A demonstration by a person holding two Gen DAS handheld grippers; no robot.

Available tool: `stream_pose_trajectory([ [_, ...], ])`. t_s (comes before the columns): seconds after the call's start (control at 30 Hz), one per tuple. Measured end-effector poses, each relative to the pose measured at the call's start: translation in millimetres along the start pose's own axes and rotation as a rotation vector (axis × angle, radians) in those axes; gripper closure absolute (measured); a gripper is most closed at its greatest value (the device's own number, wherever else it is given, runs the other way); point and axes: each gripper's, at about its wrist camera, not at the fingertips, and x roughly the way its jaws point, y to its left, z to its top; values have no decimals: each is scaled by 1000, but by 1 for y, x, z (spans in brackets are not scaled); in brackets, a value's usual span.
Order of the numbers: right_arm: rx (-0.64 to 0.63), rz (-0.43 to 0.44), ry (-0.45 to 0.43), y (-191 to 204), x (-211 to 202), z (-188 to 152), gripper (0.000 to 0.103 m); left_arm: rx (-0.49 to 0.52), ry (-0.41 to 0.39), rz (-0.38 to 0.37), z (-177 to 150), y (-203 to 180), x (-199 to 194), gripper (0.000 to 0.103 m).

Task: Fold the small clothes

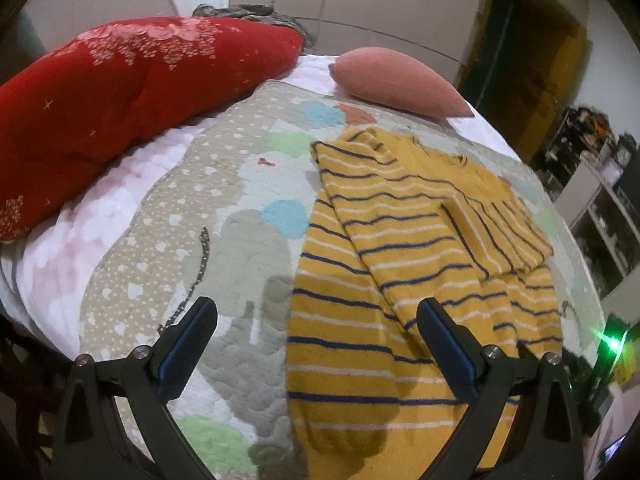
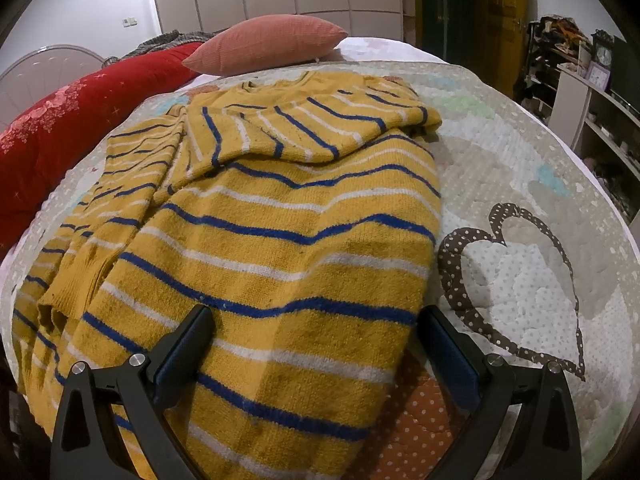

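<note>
On the bed, one quilt carries one striped sweater, sleeves folded in, near one pink pillow. Knit looks soft, limp, light; likely best pinched at hem corners. Left gripper and right gripper: fingers wide apart, empty.

Mustard sweater with blue and white stripes, red floral quilt, seemingly pink pillow
</note>
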Motion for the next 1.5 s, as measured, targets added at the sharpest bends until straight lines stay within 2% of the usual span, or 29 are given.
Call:
stream_pose_trajectory([
  [0.07, 2, 6, -6, -1, -1, -1, 0, -15, 55, -14, 3, -1, 2, 3],
  [0.1, 6, 10, -8, -2, -2, -1, 0, -8, 57, -28, 3, -3, 1, 3],
  [0.27, 149, 164, -67, -24, -26, 0, 0, 150, 73, -91, 0, -35, 17, 3],
  [0.33, 161, 154, -87, -29, -36, 2, 0, 191, 100, -127, -1, -49, 29, 3],
  [0.47, 143, 116, -78, -31, -41, 2, 0, 268, 115, -280, -10, -89, 46, 3],
  [0.5, 146, 113, -73, -32, -40, 2, 0, 308, 102, -302, -14, -101, 48, 3],
  [0.57, 155, 110, -62, -34, -38, -1, 0, 389, 130, -314, -26, -119, 53, 4],
  [0.6, 161, 108, -56, -35, -36, -1, 0, 421, 153, -310, -32, -125, 57, 12],
  [0.63, 164, 109, -49, -35, -34, -2, 0, 463, 169, -282, -38, -133, 65, 36],
  [0.67, 166, 108, -45, -35, -33, -2, 0, 491, 213, -248, -44, -138, 76, 55],
  [0.7, 164, 106, -45, -36, -34, -3, 0, 483, 253, -239, -44, -134, 82, 81],
  [0.77, 153, 99, -55, -34, -37, -3, 0, 387, 247, -292, -37, -123, 79, 89],
  [0.83, 132, 86, -64, -31, -41, -2, 0, 307, 225, -325, -26, -107, 71, 92],
  [0.93, 89, 77, -75, -23, -47, 2, 2, 207, 124, -282, -9, -80, 52, 92],
  [1.07, -7, 85, -85, 1, -51, 18, 2, -17, 31, -235, 16, -5, 26, 92],
  [1.1, -35, 87, -89, 9, -51, 24, 2, -73, 7, -201, 19, 18, 20, 92],
  [1.23, -141, 101, -99, 43, -41, 51, 2, -246, -51, 29, 19, 101, 7, 92],
  [1.33, -226, 83, -98, 73, -18, 76, 3, -329, -52, 101, 7, 144, -1, 90],
  [1.43, -287, 74, -71, 99, 12, 96, 3, -367, -92, 138, -10, 165, -18, 88],
  [1.47, -308, 75, -54, 111, 25, 102, 3, -366, -95, 145, -14, 170, -23, 85],
  [1.5, -324, 78, -41, 120, 34, 106, 5, -362, -103, 156, -17, 172, -30, 77],
])
